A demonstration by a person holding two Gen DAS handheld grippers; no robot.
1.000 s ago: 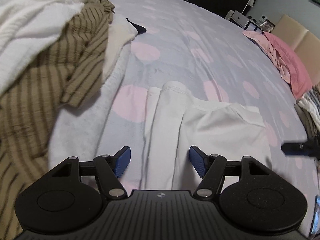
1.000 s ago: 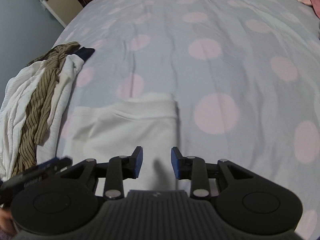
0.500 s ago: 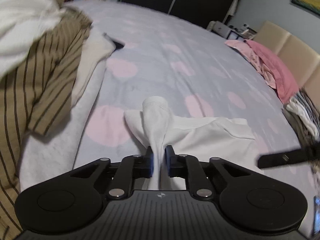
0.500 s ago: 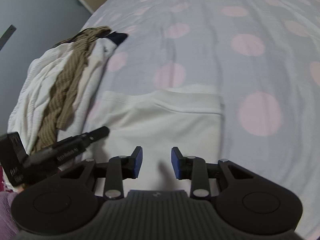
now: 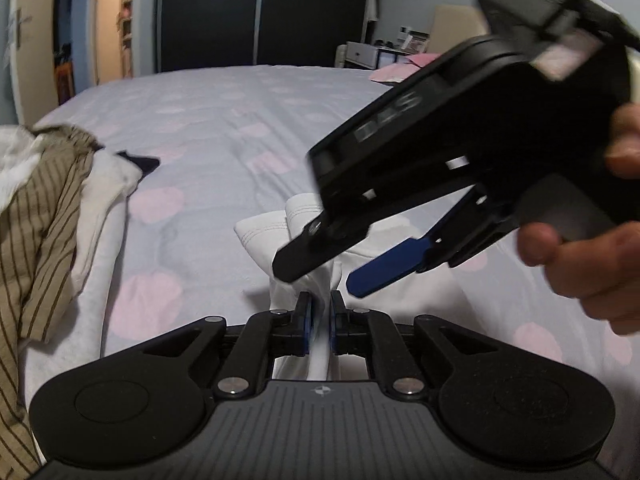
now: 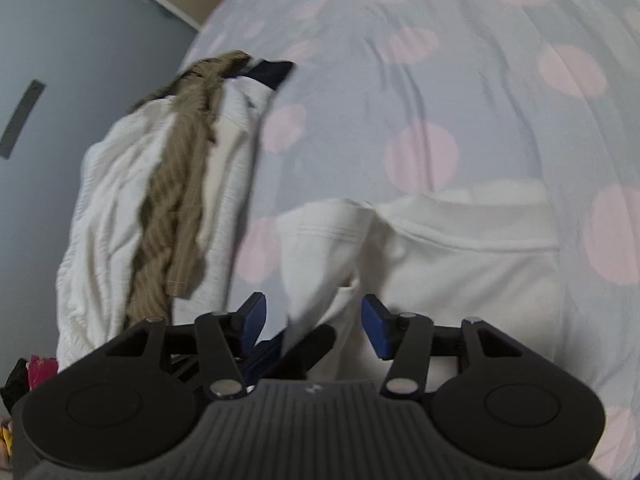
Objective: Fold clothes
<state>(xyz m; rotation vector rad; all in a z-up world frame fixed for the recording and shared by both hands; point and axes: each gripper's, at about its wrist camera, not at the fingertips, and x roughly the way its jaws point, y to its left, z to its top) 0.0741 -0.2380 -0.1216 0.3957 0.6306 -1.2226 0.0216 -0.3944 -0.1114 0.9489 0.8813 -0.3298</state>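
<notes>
A white garment (image 6: 460, 272) lies on the bed, its left edge bunched and raised (image 5: 272, 232). My left gripper (image 5: 320, 320) is shut on that raised fold, and the cloth runs up between its blue pads. My right gripper (image 6: 312, 312) hovers just above and beyond the left one, and its jaws are opening. The raised fold sits below and between its fingers, with neither pad pressing on it. In the left wrist view the right gripper (image 5: 316, 280) fills the upper right, blurred, held by a person's hand (image 5: 580, 248). The left gripper's fingers (image 6: 320, 334) show under the right one.
A heap of clothes, brown striped (image 5: 40, 208) over white (image 6: 112, 208), lies to the left of the garment. The bedsheet (image 6: 420, 80) is lavender with pink dots and stretches bare beyond. Pink clothes (image 5: 400, 68) rest at the far side, near a dark wardrobe (image 5: 260, 12).
The left gripper shut on a fold of the white garment and lifted it. The right gripper swung left over it and its jaws widened.
</notes>
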